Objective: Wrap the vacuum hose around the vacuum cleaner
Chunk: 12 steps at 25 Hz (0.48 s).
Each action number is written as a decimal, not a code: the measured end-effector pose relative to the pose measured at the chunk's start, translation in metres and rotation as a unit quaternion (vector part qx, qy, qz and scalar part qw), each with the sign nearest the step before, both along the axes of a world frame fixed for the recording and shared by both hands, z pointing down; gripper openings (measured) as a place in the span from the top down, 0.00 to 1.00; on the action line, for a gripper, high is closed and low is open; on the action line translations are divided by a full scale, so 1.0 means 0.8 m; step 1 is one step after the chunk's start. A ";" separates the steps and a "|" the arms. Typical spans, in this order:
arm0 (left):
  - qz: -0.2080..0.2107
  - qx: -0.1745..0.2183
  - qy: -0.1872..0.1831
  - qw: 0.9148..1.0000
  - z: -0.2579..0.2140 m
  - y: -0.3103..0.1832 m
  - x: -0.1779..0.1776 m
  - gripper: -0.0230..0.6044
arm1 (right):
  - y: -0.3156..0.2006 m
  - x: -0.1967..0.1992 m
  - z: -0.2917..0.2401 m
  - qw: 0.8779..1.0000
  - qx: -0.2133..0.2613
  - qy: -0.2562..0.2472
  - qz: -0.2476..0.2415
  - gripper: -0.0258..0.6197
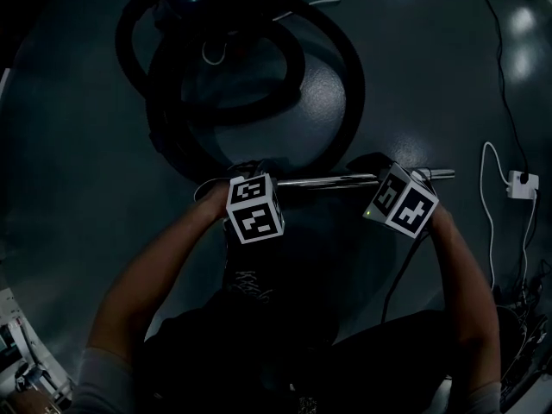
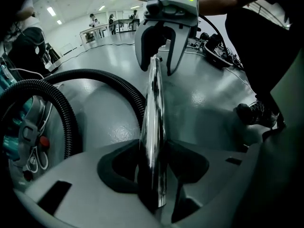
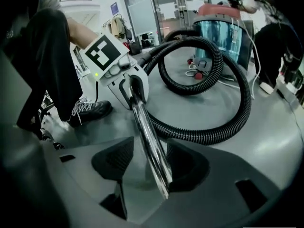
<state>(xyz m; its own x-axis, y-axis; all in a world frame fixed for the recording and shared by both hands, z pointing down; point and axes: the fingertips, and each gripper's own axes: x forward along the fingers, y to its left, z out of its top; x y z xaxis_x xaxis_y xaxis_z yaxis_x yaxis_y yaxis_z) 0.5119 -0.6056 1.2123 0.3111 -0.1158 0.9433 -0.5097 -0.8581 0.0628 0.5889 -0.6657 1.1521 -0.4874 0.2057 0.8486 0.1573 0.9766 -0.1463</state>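
Left tongs (image 2: 153,172): clamped on the chrome tube (image 1: 323,180)
Right tongs (image 3: 148,167): apart, tube lying loosely between them
Vacuum hose (image 1: 336,76): looped on the floor (image 1: 69,145) beside the vacuum cleaner (image 3: 221,30)

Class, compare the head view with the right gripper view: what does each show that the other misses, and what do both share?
Head view only: the white plug box on the floor. Right gripper view only: the right claw open around the metal tube, and glass doors behind. Both: the coiled black hose and the left claw shut on the tube.
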 end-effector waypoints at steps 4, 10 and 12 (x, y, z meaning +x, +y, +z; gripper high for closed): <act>-0.018 0.003 0.012 1.000 -0.006 -0.001 -0.001 0.67 | 0.006 -0.002 0.001 0.999 -0.027 -0.003 0.028 0.62; -0.068 0.045 0.058 0.995 -0.058 -0.015 -0.012 0.67 | -0.006 -0.008 0.002 0.997 -0.052 -0.024 0.061 0.62; -0.088 0.060 0.062 0.992 -0.075 -0.024 -0.022 0.67 | -0.001 -0.014 -0.001 0.997 -0.058 -0.021 0.047 0.62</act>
<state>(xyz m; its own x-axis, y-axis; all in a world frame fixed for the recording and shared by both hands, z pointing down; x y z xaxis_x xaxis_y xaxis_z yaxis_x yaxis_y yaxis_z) 0.4945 -0.6245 1.1527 0.3891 -0.2882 0.8749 -0.6475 -0.7611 0.0372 0.5779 -0.6665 1.1510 -0.5434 0.2533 0.8003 0.0736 0.9641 -0.2551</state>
